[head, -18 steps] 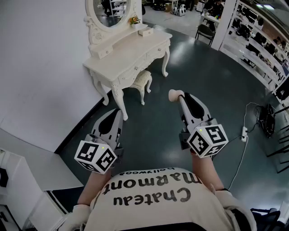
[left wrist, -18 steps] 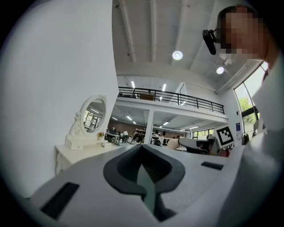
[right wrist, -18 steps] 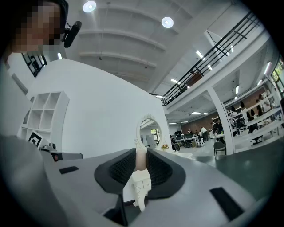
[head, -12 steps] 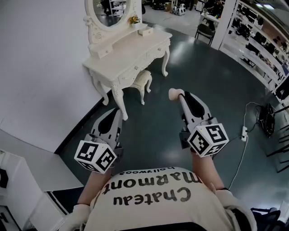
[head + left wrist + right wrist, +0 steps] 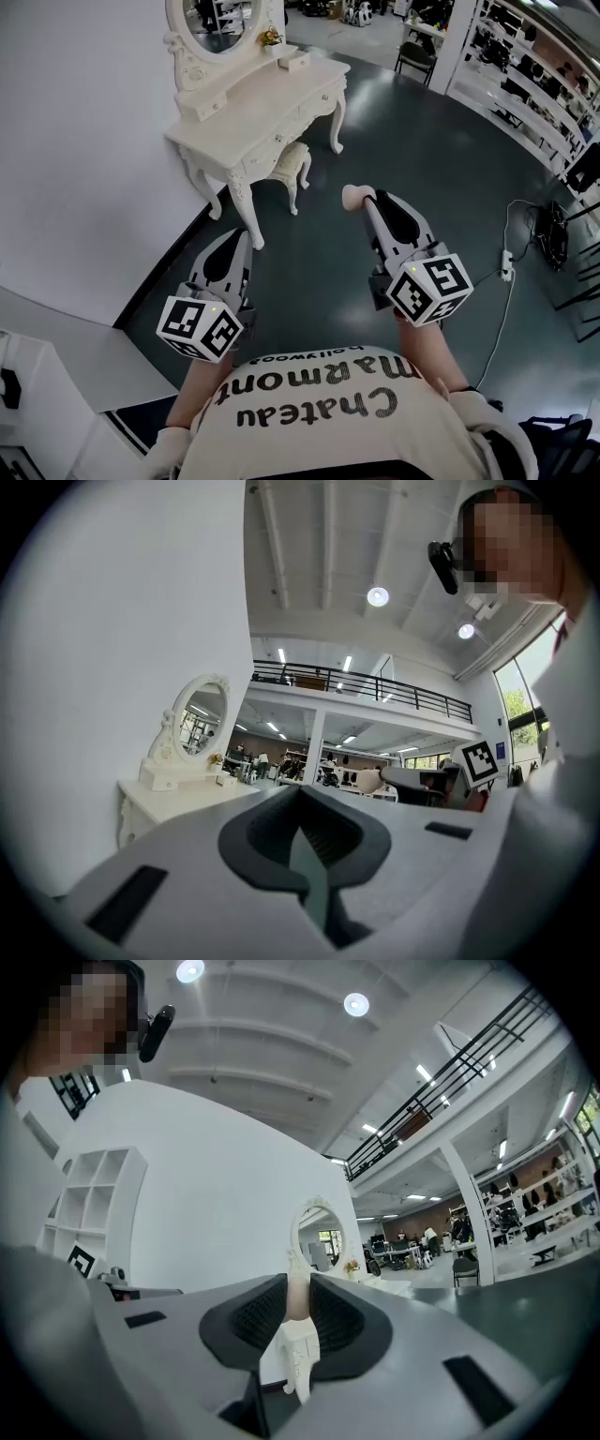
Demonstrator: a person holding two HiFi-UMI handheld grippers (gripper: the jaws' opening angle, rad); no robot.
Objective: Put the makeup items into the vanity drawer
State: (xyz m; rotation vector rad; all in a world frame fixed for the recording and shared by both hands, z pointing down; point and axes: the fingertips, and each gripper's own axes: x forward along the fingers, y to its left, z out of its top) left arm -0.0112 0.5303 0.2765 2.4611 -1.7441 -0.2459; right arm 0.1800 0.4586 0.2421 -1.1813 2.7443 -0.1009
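Note:
A white vanity (image 5: 267,108) with an oval mirror (image 5: 214,21) stands against the wall at the upper left, a few steps ahead of me. Its front drawers (image 5: 281,139) look closed. My right gripper (image 5: 367,199) is shut on a small pale beige makeup item (image 5: 352,197), which sticks out to the left of its tips. In the right gripper view the beige item (image 5: 298,1296) sits pinched between the dark pads, and the mirror (image 5: 317,1232) shows beyond. My left gripper (image 5: 234,240) is shut and holds nothing. The vanity (image 5: 169,794) lies far left in the left gripper view.
A white stool (image 5: 291,164) is tucked under the vanity. A flower pot (image 5: 270,38) and a small box (image 5: 298,61) sit on top. A white wall runs along the left, with a white shelf (image 5: 37,412) at the lower left. A cable with a power strip (image 5: 507,272) lies on the dark floor at the right.
The head view has shifted a little, so the vanity now sits slightly higher and further left. Both grippers keep their places, and the beige item stays gripped.

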